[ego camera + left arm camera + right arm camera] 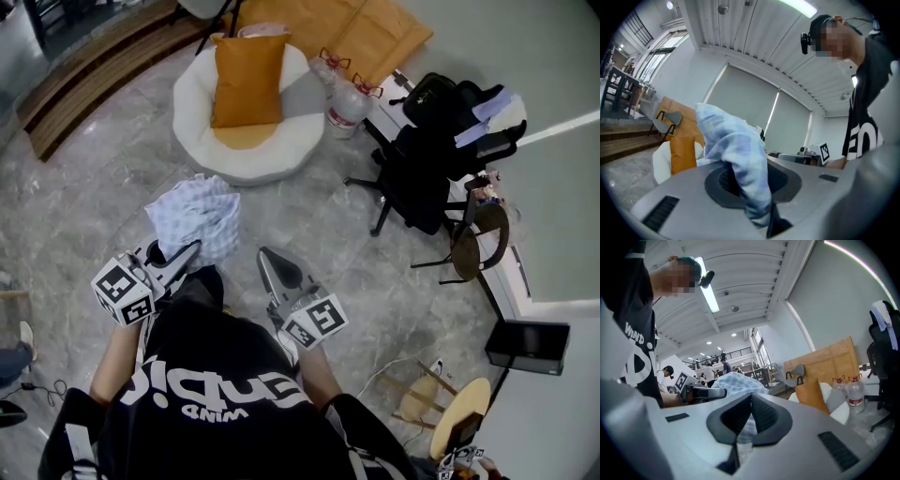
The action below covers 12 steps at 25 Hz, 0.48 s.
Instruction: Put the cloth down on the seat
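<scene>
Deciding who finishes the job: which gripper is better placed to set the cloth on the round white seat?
Left. The left gripper is already shut on the cloth, with the seat on the floor ahead. The right gripper holds nothing.

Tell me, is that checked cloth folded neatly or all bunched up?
Bunched up: the cloth is a crumpled wad, pinched between the left gripper's jaws.
</scene>
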Motion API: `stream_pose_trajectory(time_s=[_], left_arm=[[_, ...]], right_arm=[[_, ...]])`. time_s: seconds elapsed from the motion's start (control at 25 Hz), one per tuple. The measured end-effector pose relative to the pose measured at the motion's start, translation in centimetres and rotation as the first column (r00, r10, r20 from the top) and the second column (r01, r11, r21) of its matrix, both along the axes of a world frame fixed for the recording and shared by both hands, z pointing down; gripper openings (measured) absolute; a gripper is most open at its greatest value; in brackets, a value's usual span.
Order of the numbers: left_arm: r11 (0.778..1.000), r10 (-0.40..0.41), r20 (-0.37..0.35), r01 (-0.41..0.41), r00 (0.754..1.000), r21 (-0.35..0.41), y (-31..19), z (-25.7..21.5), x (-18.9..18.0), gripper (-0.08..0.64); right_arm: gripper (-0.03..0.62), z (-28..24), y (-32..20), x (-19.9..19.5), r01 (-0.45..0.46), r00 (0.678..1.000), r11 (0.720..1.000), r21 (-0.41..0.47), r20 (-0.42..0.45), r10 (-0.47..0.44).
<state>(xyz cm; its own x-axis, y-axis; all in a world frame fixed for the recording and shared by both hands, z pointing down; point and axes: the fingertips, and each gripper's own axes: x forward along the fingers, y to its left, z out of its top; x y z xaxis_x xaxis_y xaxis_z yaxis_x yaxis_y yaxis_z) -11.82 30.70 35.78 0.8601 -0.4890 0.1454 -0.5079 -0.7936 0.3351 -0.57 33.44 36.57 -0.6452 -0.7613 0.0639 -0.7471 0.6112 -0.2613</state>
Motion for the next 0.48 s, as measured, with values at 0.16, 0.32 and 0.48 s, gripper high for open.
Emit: stream_pose_trajectory(time_s=[0.16,0.32,0.48], left_arm=[[1.0,0.01,0.008,-0.01,1.0,-0.016,-3.5,-0.9,0.8,0.086],[1.0,0.01,0.003,-0.01,1.0,-0.011,-5.2,-1.2,0.6,0.086],[1.0,0.017,-0.002,-0.017,1.0,-0.018,-8.5,-1.5,0.1,0.086]], right_arm=[[0.02,-0.8,-3.8,0.3,0.001,1.0,1.0,-0.005,0.009,-0.001],[0.02,-0.9,-5.4,-0.1,0.008,1.0,1.0,-0.004,0.008,-0.007],[0.02,-1.3,-8.6,-0.6,0.007,1.0,1.0,-0.009,0.005,-0.007]])
